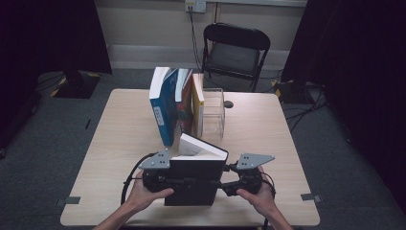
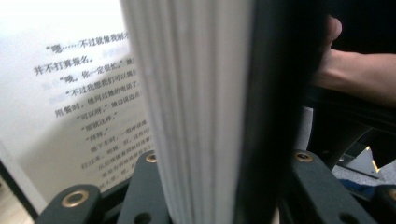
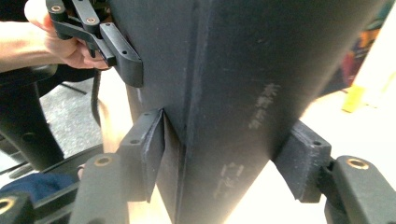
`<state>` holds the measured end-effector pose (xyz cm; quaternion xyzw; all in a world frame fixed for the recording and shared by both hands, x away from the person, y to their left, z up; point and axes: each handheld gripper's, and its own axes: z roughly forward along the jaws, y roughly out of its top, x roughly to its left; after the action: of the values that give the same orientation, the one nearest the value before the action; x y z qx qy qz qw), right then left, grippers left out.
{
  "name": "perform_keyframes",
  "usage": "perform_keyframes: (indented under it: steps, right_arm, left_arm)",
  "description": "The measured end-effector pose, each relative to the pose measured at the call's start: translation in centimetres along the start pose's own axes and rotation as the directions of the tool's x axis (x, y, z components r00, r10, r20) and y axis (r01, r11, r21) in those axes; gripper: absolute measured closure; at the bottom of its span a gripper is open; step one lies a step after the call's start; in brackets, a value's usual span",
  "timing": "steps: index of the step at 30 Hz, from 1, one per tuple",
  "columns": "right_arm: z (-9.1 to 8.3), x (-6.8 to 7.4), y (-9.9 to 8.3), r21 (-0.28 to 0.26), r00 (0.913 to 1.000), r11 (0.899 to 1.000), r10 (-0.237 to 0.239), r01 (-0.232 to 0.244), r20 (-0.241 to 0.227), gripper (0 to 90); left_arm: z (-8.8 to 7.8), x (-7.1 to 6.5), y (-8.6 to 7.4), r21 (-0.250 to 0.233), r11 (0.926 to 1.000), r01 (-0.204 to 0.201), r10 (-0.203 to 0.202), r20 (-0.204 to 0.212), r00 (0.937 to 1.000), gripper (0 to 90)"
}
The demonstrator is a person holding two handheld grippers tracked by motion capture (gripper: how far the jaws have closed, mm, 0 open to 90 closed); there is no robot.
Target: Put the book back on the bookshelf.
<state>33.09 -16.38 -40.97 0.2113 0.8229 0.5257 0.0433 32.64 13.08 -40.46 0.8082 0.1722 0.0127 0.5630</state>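
Black book [image 1: 194, 179] upright between both grippers, near table [image 1: 119, 143] front edge.

Pale wood table [image 1: 115, 143], rounded corners, standing on grey carpet floor [image 1: 43, 143].

On the tabletop, far half, near the centre line: a row of 3 upright books [image 1: 178, 103], leaning a little to the left, spines toward the near edge. Left one blue and white, middle reddish, right one yellow.

Just right of the row, touching the yellow book: a clear acrylic stand [image 1: 214, 112].

Beyond the stand, close to the far edge: a small dark round object [image 1: 229, 104], too small to tell what it is.
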Motion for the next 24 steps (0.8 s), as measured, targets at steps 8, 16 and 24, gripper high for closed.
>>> perform_keyframes:
  steps: [8,16,24]
  right_arm:
    - [1.2,0.6,0.3,0.020,0.9993,1.000,-0.014,0.015,-0.035,39.6]
    - [2.8,1.5,0.1,0.076,0.9971,0.996,-0.036,0.041,-0.068,40.9]
    - [2.9,1.8,0.3,0.094,0.9975,0.993,-0.068,0.069,-0.019,43.8]
  left_arm:
    - [-0.8,0.7,-0.9,0.023,0.9994,0.026,-0.026,0.003,0.9997,57.0]
    - [-1.5,0.4,-1.9,0.043,0.9990,0.012,-0.011,-0.025,0.9996,49.7]
    - [-1.3,0.6,-2.1,0.032,0.9995,0.004,-0.002,-0.052,0.9986,46.6]
